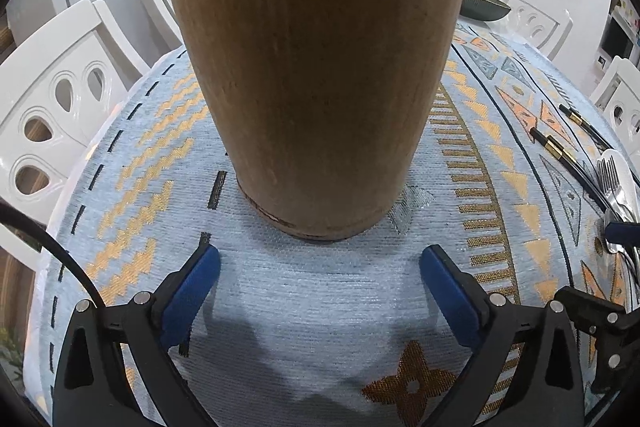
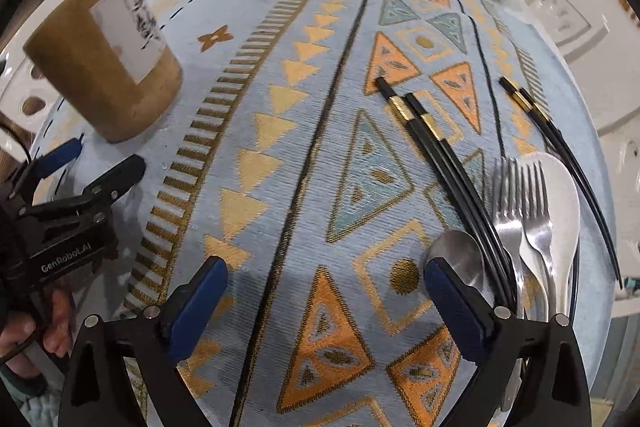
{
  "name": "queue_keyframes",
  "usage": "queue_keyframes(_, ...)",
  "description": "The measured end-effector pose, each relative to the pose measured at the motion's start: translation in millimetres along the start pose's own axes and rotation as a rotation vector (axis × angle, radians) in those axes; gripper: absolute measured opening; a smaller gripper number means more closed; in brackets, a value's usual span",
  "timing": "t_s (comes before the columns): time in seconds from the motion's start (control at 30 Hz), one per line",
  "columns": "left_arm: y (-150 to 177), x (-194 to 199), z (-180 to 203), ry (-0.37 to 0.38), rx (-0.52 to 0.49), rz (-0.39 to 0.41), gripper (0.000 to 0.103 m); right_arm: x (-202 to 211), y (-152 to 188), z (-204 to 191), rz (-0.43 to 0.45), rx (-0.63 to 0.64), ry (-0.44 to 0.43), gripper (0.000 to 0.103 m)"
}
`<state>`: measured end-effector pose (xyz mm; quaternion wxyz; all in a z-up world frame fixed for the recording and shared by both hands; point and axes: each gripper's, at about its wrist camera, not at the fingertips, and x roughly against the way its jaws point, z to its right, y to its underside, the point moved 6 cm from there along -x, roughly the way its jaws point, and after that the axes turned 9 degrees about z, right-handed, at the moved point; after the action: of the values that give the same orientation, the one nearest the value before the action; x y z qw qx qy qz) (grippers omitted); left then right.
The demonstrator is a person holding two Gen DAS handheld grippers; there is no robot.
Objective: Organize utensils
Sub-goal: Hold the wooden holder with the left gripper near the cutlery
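Chopsticks (image 2: 436, 143): tips toward cam, diagonal

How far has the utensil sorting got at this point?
Done: only the wooden holder stands upright on the tablecloth. In hand: nothing; left gripper and right gripper are both open. Left: chopsticks, forks and spoons lie loose.

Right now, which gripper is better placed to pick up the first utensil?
The right gripper: it hangs open just beside the metal spoon, forks and chopsticks. The left gripper stands open, facing the brown holder, away from the utensils.
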<state>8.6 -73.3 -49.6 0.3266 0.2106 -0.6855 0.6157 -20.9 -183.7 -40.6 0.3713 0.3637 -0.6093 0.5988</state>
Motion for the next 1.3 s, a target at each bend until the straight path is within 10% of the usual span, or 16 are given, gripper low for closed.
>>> queue_keyframes(1.3,-1,-6,-2,-0.002,0.006,-0.004,0.103,-13,10,-7,0.026,-0.007,-0.005,0.103)
